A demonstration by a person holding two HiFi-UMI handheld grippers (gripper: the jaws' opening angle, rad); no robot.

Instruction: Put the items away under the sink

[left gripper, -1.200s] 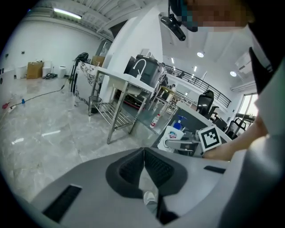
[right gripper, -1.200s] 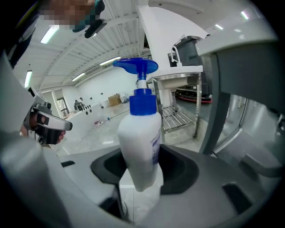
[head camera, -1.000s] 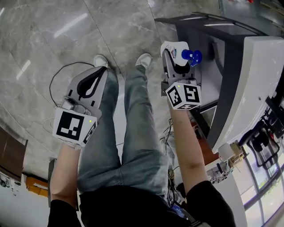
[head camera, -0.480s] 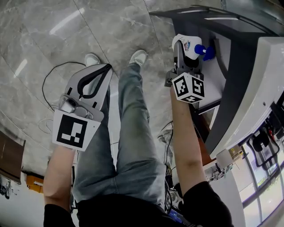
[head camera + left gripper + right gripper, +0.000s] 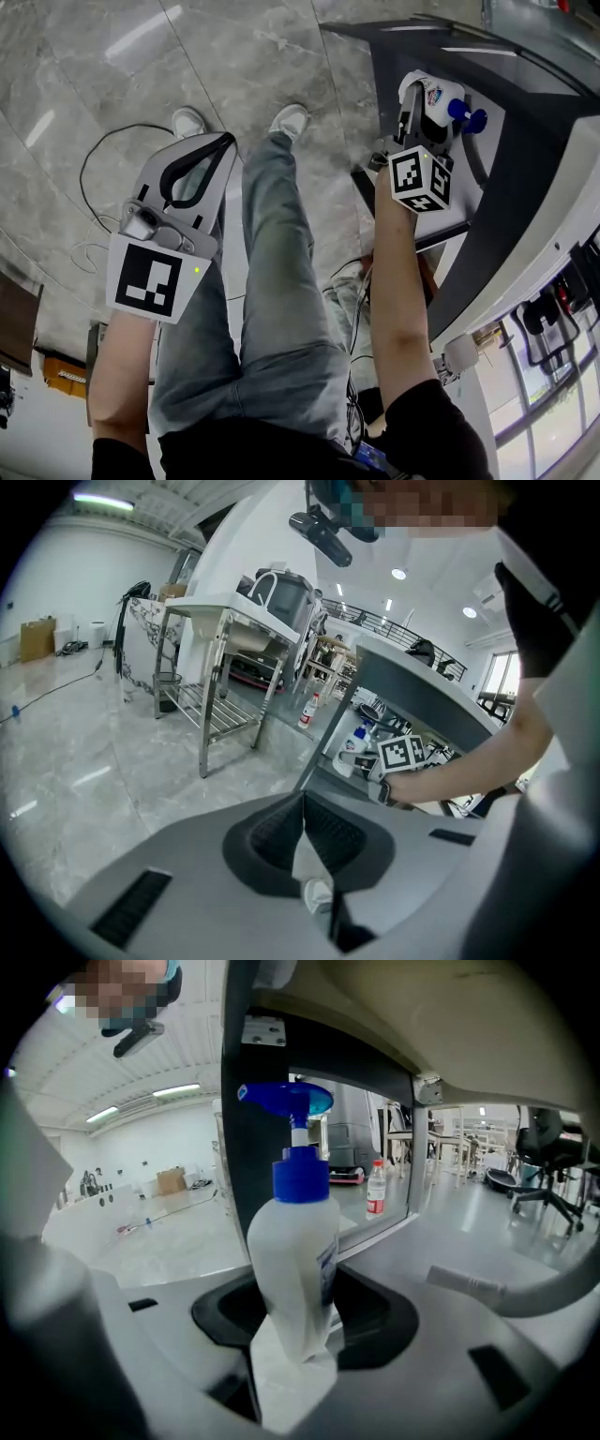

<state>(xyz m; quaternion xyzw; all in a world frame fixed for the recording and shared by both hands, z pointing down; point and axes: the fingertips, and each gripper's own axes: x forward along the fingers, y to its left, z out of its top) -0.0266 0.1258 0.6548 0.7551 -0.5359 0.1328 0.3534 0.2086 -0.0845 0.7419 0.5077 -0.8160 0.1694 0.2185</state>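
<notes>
Carried forward and lower over the last second: right claw [image 5: 419, 111] and its load, from out over the floor near the white shoe [image 5: 289, 120] to inside the dark frame of the sink unit. Shifted a little as well, the left claw [image 5: 223, 142], though nowhere near the work.

Found the right claw grasping a white plastic pump bottle with a blue pump head [image 5: 295, 1269], pinched low on the body and upright between the jaws. Found the left claw clenched tip to tip on nothing, hanging over the grey marble floor [image 5: 94, 56] beside the person's knee.

Placed the bottle, as of now: in the air, just inside the opening under the white sink top [image 5: 562, 187], over the pale shelf [image 5: 448, 214], not yet set down. Judged as the tail of the carry-in, with lowering and release to come.

Risks from here:
- Could knock the pump head against the underside of the sink top or the dark upright post [image 5: 246, 1101], both close by in the right gripper view
- Could topple the bottle if let go short of the shelf: tall, narrow, gripped low, nothing steadying the top
- Could lose it off the front edge if set too near the lip
- Cannot tell the room left deeper in, so a blind push risks a bump against something unseen
</notes>
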